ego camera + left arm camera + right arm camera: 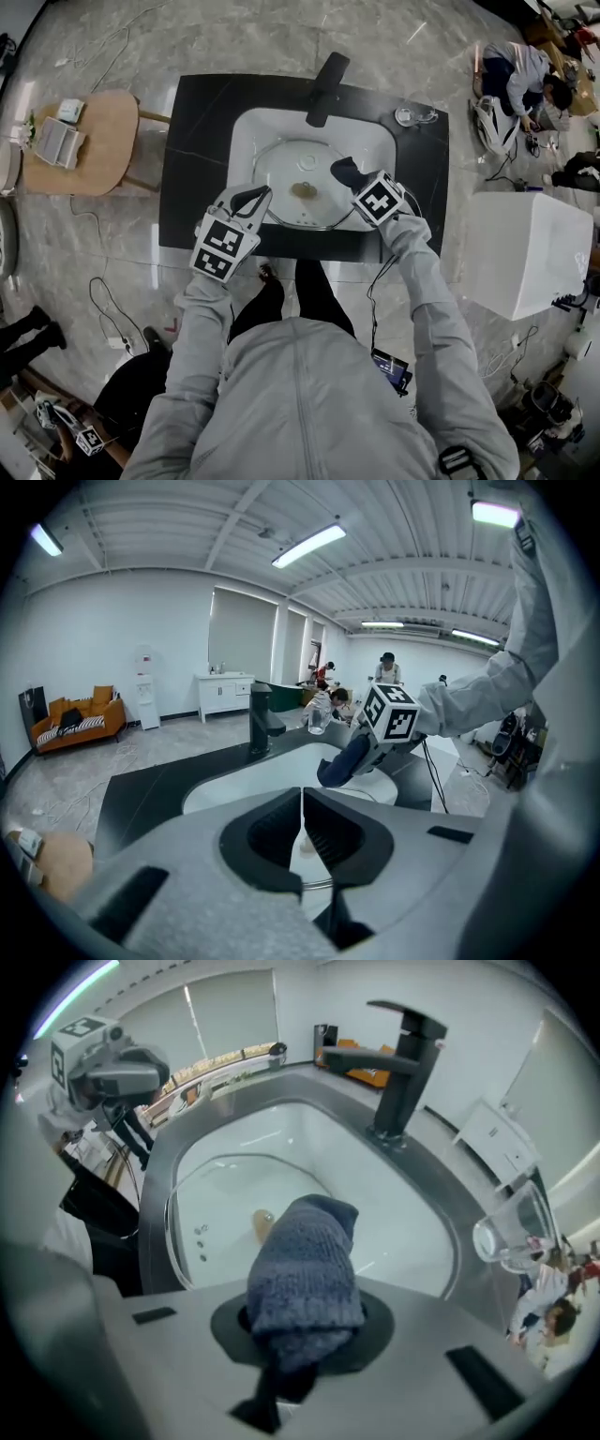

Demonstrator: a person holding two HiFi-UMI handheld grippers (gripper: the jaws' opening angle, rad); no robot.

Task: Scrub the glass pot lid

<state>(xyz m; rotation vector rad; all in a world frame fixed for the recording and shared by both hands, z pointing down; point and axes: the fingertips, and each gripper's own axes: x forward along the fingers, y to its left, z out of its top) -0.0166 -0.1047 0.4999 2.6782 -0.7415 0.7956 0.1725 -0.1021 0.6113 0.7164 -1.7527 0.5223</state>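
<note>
- Lying in the white sink [246,127], the one glass pot lid [281,169] fills most of the basin, and its single pale knob [305,190] sits at the middle.
- There are two grippers, both at the near side of the sink.
- The left gripper [255,197] is at the lid's near-left rim. Its fingers are pressed together on that rim, with only a thin seam between them.
- The right gripper [354,183] is over the right part of the lid, with its fingers clamped on the one dark blue knitted cloth [339,170]. The cloth bulges out past the fingertips above the glass.
- One black faucet [326,84] stands at the middle of the bench's far edge, with its spout reaching over the basin.
- One clear glass cup [405,116] stands near the far right corner of the bench.
- The black bench [197,159] shows a wide bare strip left of the sink and a narrower one to the right.
- The near edge of the bench is only a thin band, and the lid's rim runs close to the sink's near wall.
</note>
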